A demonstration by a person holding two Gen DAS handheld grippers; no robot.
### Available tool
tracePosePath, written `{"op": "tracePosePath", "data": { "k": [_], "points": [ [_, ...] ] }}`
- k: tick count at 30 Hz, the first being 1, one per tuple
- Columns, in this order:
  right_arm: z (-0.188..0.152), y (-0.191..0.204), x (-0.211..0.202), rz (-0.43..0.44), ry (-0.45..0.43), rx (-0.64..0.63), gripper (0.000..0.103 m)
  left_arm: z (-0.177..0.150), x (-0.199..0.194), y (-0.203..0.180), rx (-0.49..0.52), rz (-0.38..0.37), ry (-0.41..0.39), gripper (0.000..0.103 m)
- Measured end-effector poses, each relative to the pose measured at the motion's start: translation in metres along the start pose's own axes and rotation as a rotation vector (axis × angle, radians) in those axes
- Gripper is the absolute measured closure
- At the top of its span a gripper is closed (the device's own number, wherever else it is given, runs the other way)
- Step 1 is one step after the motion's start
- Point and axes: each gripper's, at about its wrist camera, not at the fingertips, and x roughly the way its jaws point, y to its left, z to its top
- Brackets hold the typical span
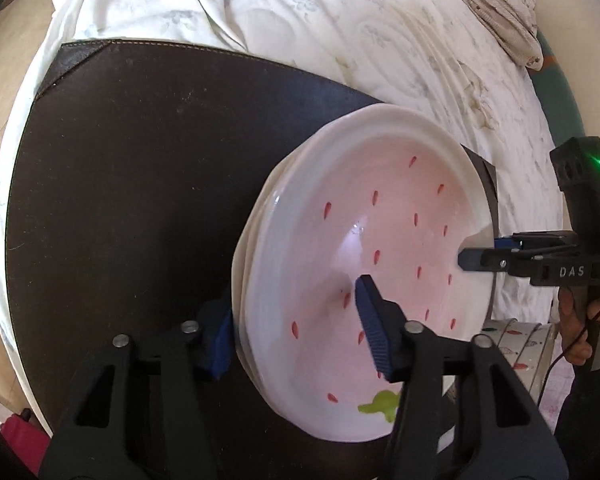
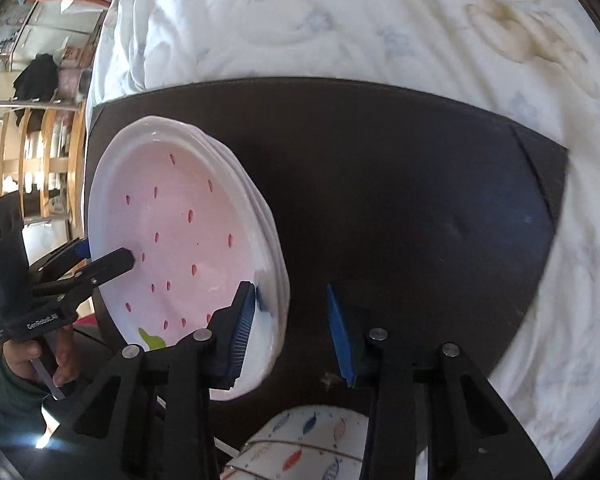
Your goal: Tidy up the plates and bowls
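Note:
A stack of pink plates [image 1: 380,220] with red seed marks and white rims lies on a dark brown board [image 1: 140,200]. My left gripper [image 1: 292,300] straddles the stack's near left rim. One blue pad stands just outside the edge and the other hovers over the top plate's well. In the right wrist view the same plates [image 2: 180,200] sit at the left. My right gripper [image 2: 289,288] straddles their opposite rim, with one pad over the plate and the other clear of the edge above the board [image 2: 420,200]. Both grippers are open. Each gripper also shows in the other's view: right gripper [image 1: 480,250], left gripper [image 2: 108,252].
The board rests on a rumpled white bedsheet [image 1: 300,8]. A white bowl with a fish pattern [image 2: 300,452] stands close beside the plates, under my right gripper. A patterned cloth [image 1: 496,12] lies at the far right. A person's hand [image 1: 580,332] holds the right gripper.

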Motion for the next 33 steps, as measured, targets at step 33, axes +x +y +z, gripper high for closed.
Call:
{"op": "tracePosePath", "data": {
  "k": [33],
  "points": [
    [-0.022,0.109,0.029,-0.227,0.038,-0.046,0.053,-0.032,-0.057,0.031,0.090,0.070,-0.024,0.063]
  ]
}}
